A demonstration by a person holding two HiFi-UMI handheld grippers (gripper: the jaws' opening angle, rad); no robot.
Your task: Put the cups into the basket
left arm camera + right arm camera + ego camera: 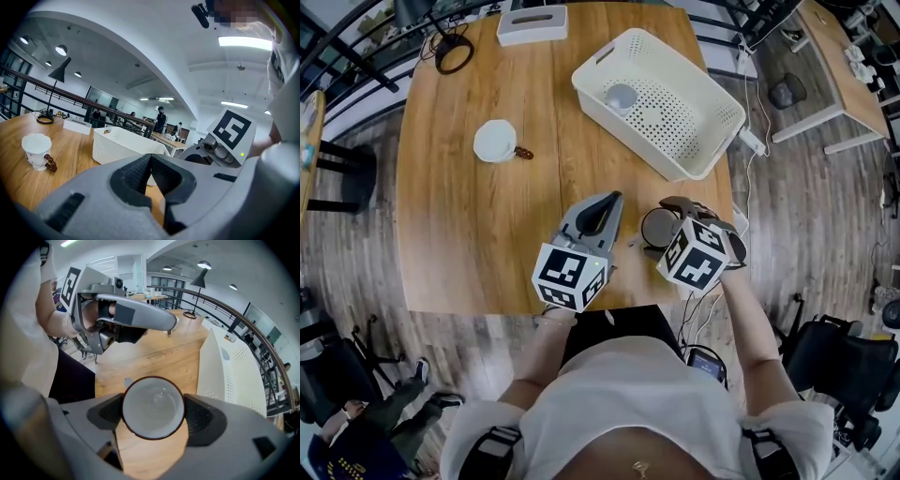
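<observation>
Right tongs [153, 414] are gripping a dark-rimmed cup [152, 401] by its sides at the near right edge of the desk [478, 225], so I'd say the pick-up step is happening now. The next move is calling for a lift, then a carry to the far side over the rim of the white basket [670, 117] before letting go. The basket is holding one greyish cup [621, 97] at its far left end (nothing else in there that I can spot). Left tongs [151, 171] are clenched on nothing. A white cup with a brown handle [496, 141] is waiting left of the basket.
</observation>
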